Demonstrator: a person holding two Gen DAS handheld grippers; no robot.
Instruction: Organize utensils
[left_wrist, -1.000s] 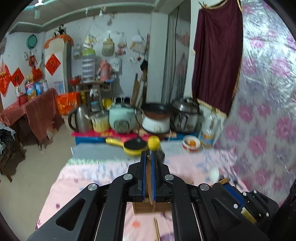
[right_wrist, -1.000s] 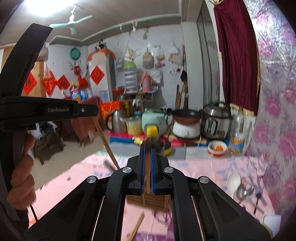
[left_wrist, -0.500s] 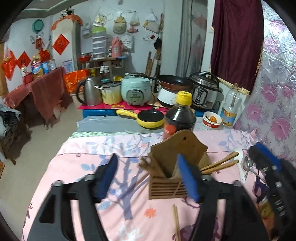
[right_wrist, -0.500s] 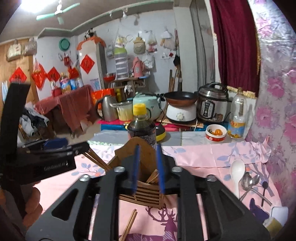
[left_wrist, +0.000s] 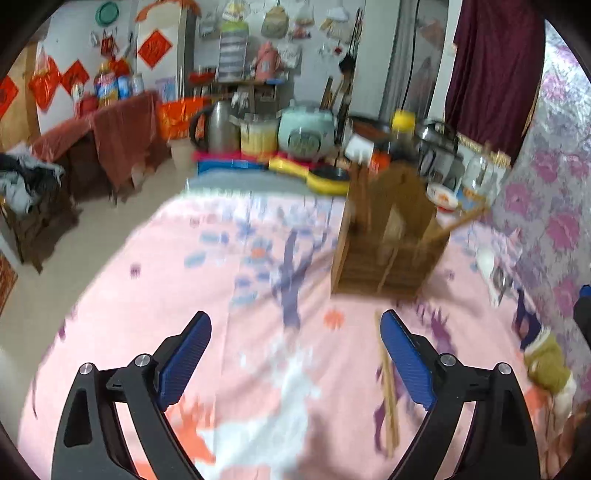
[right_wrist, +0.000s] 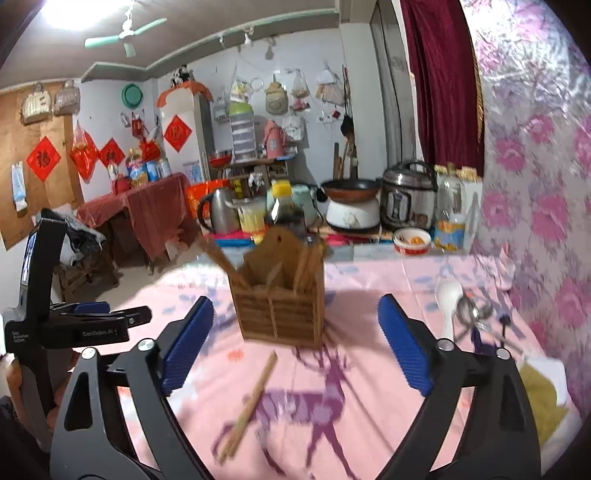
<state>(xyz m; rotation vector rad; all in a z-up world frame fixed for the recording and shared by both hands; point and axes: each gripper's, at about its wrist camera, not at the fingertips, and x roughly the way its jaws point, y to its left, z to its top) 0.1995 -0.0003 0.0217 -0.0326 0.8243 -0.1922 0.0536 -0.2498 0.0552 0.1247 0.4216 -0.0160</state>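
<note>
The wooden utensil holder (right_wrist: 282, 295) stood upright on the pink patterned tablecloth (right_wrist: 369, 369), and everything else is placed from it. Far left of the holder, in the right wrist view, the left gripper (right_wrist: 92, 321) hung over the cloth's edge, a person's hand behind its handle. From its own camera the left gripper (left_wrist: 295, 363) had its jaws spread wide, having just been opening, with nothing between the blue pads (left_wrist: 184, 360) but bare cloth. In front of the holder and slightly to its left, a pair of chopsticks (right_wrist: 247, 404) lay loose on the cloth, pointing roughly toward it. The right gripper (right_wrist: 295, 343) faced the holder with its jaws also wide apart and just opened; the holder showed in the gap, well clear of both pads, so nothing was gripped. Inside the holder, chopsticks (right_wrist: 218, 260) leaned out of its left compartment and more sticks stood in the right one. Directly behind it stood a dark sauce bottle (right_wrist: 284, 206) with a yellow cap. To the holder's right lay a white spoon (right_wrist: 448, 299), with metal spoons (right_wrist: 472, 312) just beside it. Further right and nearer the camera sat a yellow-green cloth (right_wrist: 539, 398).
</note>
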